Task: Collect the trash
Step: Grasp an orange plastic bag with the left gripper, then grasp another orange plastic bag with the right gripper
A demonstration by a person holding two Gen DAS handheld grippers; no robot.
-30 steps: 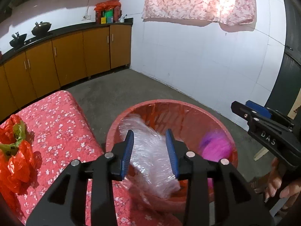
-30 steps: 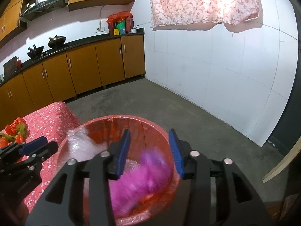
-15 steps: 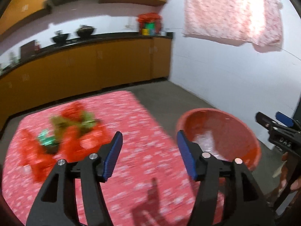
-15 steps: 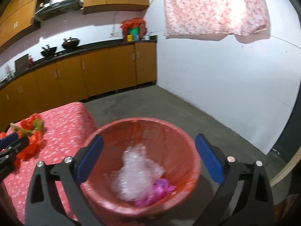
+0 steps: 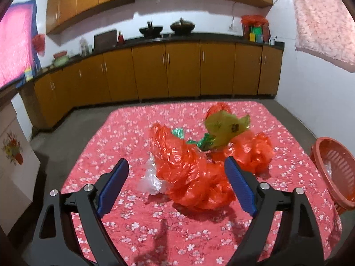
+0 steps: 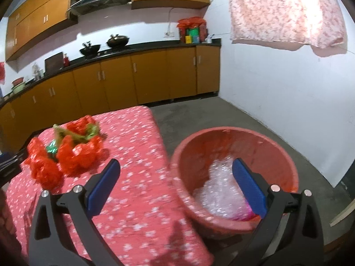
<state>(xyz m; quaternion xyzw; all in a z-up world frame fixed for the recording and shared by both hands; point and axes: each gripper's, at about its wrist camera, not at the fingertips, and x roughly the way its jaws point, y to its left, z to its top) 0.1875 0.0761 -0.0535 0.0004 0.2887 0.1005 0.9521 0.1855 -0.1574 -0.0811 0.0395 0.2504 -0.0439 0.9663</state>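
Observation:
A pile of crumpled bags lies on the floral red table (image 5: 137, 226): a large orange bag (image 5: 188, 173), a second orange bag (image 5: 255, 153), a yellow-green bag (image 5: 224, 128), a green foil wrapper (image 5: 202, 140) and a clear plastic scrap (image 5: 150, 180). My left gripper (image 5: 176, 187) is open and empty, just in front of the large orange bag. My right gripper (image 6: 176, 187) is open and empty, above the table edge and the red basket (image 6: 286, 161), which holds clear plastic (image 6: 219, 190) and a pink scrap (image 6: 241, 216). The pile also shows in the right wrist view (image 6: 66, 155).
The basket stands on the floor off the table's right edge (image 5: 332, 168). Brown kitchen cabinets (image 5: 177, 71) line the far wall, with pots on the counter. A white wall (image 6: 277, 102) with a hanging floral cloth is to the right. The left gripper's tip (image 6: 13, 161) shows at the left.
Both grippers let go of their plastic into the basket and opened wide. My left gripper swung left from the basket to the pile on the table. My right gripper pulled back and turned left.

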